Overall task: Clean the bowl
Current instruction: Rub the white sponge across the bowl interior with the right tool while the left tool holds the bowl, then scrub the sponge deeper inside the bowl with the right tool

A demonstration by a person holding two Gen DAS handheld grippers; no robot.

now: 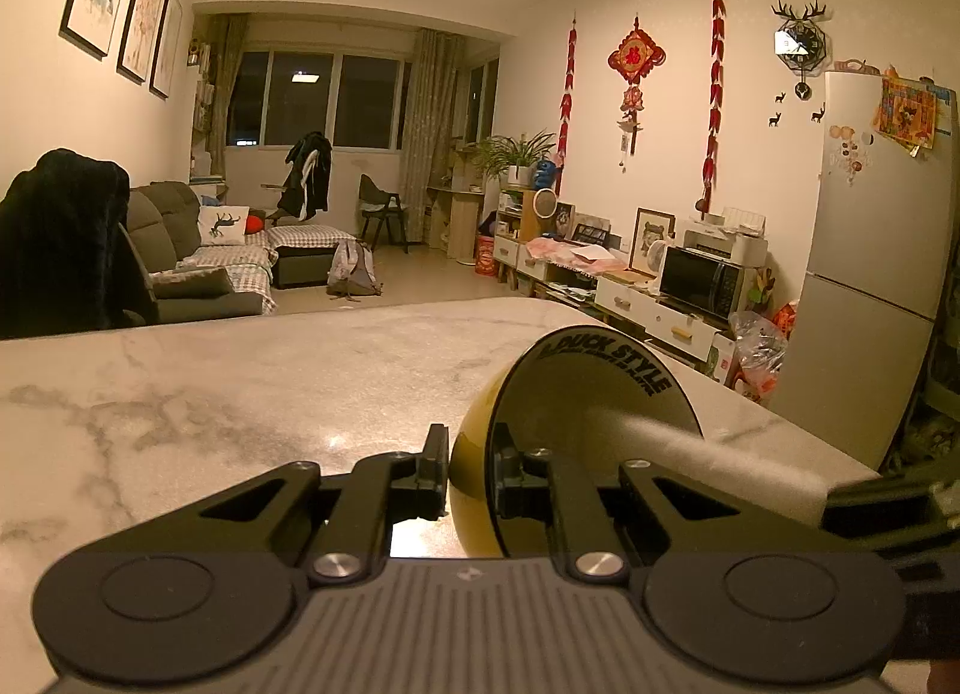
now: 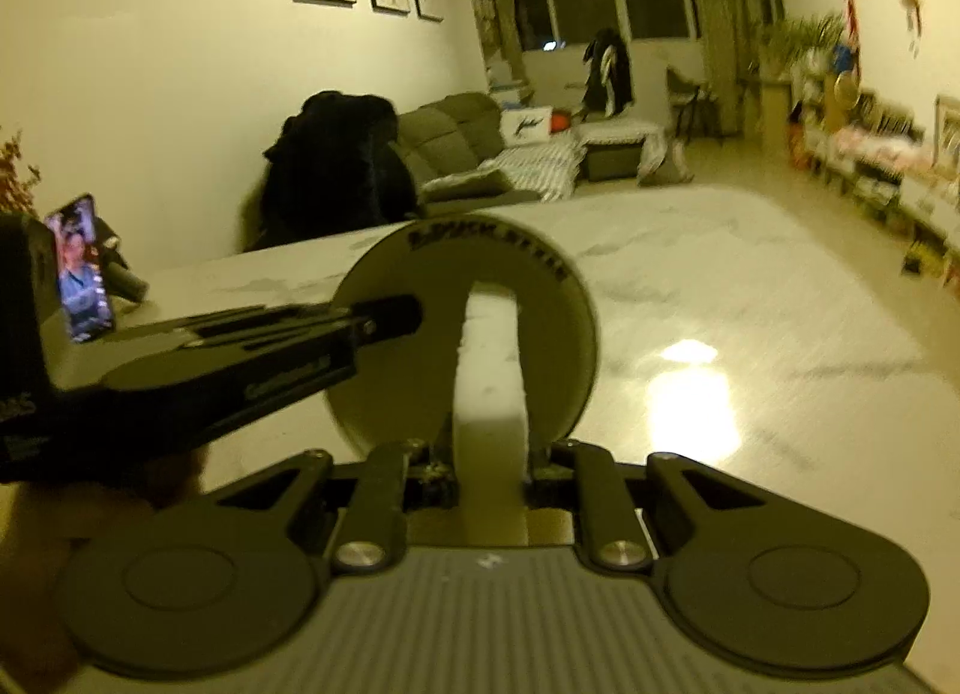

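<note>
Wiping the bowl's inside — both tongs clamped, bowl tipped on its side over the marble table.

My left gripper (image 1: 471, 472) is pinching the bowl (image 1: 576, 388) by its rim wall, one finger outside, one inside; my right gripper (image 2: 489, 469) is squeezing a pale sponge (image 2: 489, 370) that is reaching into the bowl's cavity. The bowl is looking glazed, stiff and likely slippery, breakable — I am judging the rim the only sound hold. The table (image 1: 240, 394) is lying bare ahead; its far right edge is near.

The yellow bowl (image 1: 474, 466) with a black-lettered cream inside is tilting on its side above the marble worktop (image 1: 240, 394), a white sponge (image 2: 489, 370) pressing into it.
</note>
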